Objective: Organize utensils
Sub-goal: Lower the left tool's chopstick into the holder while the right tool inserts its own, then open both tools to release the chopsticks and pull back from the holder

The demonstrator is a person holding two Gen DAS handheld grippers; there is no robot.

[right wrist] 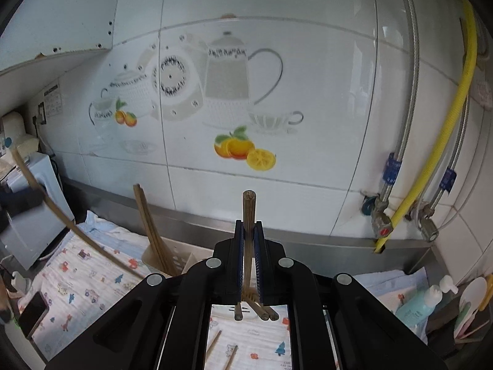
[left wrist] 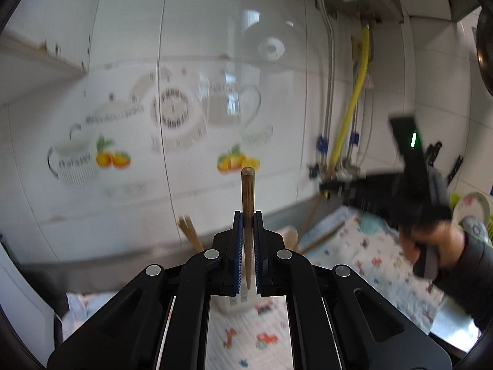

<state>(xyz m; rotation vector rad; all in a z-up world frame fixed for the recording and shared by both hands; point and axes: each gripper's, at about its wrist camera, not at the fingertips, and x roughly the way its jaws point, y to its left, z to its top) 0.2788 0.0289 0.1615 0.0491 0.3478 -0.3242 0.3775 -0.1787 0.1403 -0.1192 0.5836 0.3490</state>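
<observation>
In the left wrist view my left gripper [left wrist: 248,215] is shut on a wooden chopstick [left wrist: 247,191] that stands upright between its blue pads. Under it sits a pale utensil holder [left wrist: 234,306], with more chopsticks [left wrist: 188,231] leaning out of it. At the right of that view a hand carries my right gripper [left wrist: 326,189], blurred. In the right wrist view my right gripper [right wrist: 249,225] is shut on another upright chopstick [right wrist: 248,209]. The beige holder [right wrist: 181,259] with its chopsticks [right wrist: 151,225] stands just left of it. Two loose chopsticks [right wrist: 215,342] lie on the cloth below.
A patterned cloth [right wrist: 86,283] covers the counter below a tiled wall. A phone [right wrist: 34,311] lies at the left, near a white appliance [right wrist: 30,215]. A teal bottle [right wrist: 416,305] stands at the right. Pipes and a yellow hose [right wrist: 431,160] run down the right wall. A long wooden stick [right wrist: 61,215] slants across the left.
</observation>
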